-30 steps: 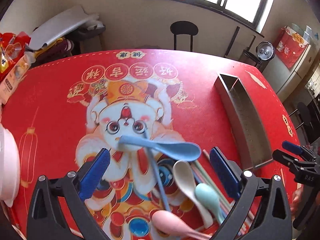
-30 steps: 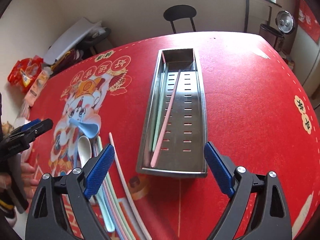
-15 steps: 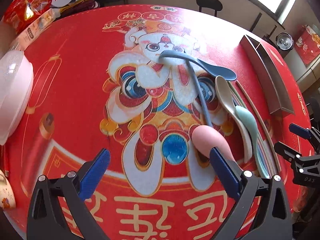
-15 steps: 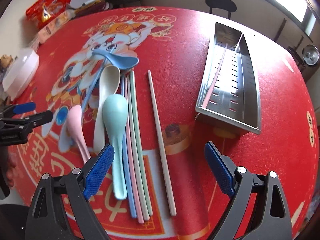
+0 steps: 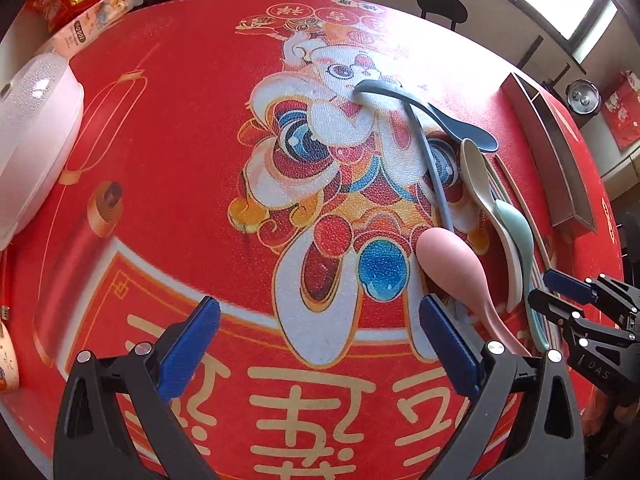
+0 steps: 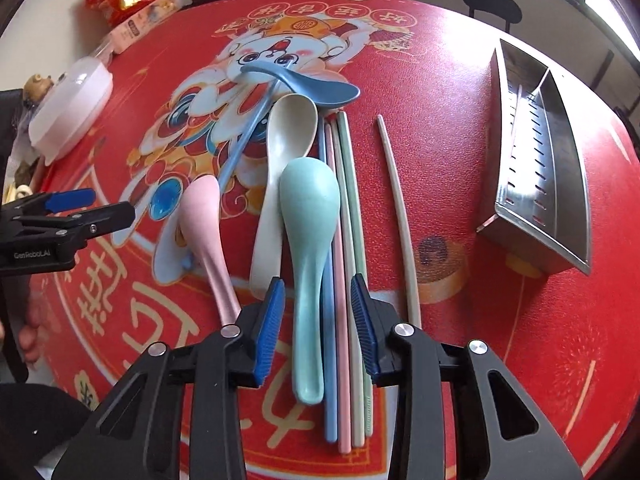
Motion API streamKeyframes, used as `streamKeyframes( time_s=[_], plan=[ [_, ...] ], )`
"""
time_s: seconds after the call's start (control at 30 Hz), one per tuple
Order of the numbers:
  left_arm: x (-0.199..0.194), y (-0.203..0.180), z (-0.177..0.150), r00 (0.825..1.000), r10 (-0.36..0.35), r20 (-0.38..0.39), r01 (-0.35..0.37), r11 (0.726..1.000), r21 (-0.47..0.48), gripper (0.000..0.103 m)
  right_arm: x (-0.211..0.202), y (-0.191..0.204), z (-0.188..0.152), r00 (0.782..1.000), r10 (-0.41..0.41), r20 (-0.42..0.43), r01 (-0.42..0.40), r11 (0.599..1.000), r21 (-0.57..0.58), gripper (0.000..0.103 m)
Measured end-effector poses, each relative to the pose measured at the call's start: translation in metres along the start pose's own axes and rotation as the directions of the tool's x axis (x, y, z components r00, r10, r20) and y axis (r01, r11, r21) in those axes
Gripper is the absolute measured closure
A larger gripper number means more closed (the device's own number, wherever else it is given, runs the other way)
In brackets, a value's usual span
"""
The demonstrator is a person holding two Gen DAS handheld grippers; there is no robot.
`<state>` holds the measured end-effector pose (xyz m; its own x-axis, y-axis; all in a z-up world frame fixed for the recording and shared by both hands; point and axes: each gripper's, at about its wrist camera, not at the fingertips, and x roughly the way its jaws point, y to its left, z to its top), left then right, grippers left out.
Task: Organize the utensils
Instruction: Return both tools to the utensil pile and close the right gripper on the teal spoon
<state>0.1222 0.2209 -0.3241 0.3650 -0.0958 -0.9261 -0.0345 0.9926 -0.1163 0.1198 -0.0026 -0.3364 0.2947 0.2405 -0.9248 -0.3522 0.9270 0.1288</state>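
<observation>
— Both tongs? Left gripper point(image 5: 320, 346) spread wide over the red mat point(image 5: 180, 184).
— Right gripper point(image 6: 318, 312) straddles the teal spoon point(image 6: 310, 216) handle, possibly not yet touching; steel tray point(image 6: 540, 176) far right.

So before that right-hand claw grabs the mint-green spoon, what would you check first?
1. Right gripper jaws straddle the mint-green plastic spoon handle: ok.
2. Jaws apart, not yet closed: ok.
3. Only the spoon between the jaws: not ok; the blue chopstick and pink chopstick lie there too.
4. Perforated steel tray has room: ok.
5. Left gripper out of the way, open over bare red tablecloth: ok.
6. Spoon handle free underneath: cannot tell.
</observation>
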Motion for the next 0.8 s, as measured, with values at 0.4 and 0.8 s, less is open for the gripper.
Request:
streamKeyframes(
  time_s=[0.4,0.8],
  plan=[
    [-0.004,-0.01,-0.001,0.996,-0.09,-0.012,0.09,0.996,-0.003,0.021,0.015,0.012,0.005,0.998,-0.06,-0.035,0.057,0.996,-0.063,0.079],
    [0.001,-0.038,-0.003,0.962,-0.265,-0.069,0.268,0.963,0.034,0.057,0.013,-0.013,0.0,0.998,0.065,-0.017,-0.064,0.995,0.08,0.088]
  ],
)
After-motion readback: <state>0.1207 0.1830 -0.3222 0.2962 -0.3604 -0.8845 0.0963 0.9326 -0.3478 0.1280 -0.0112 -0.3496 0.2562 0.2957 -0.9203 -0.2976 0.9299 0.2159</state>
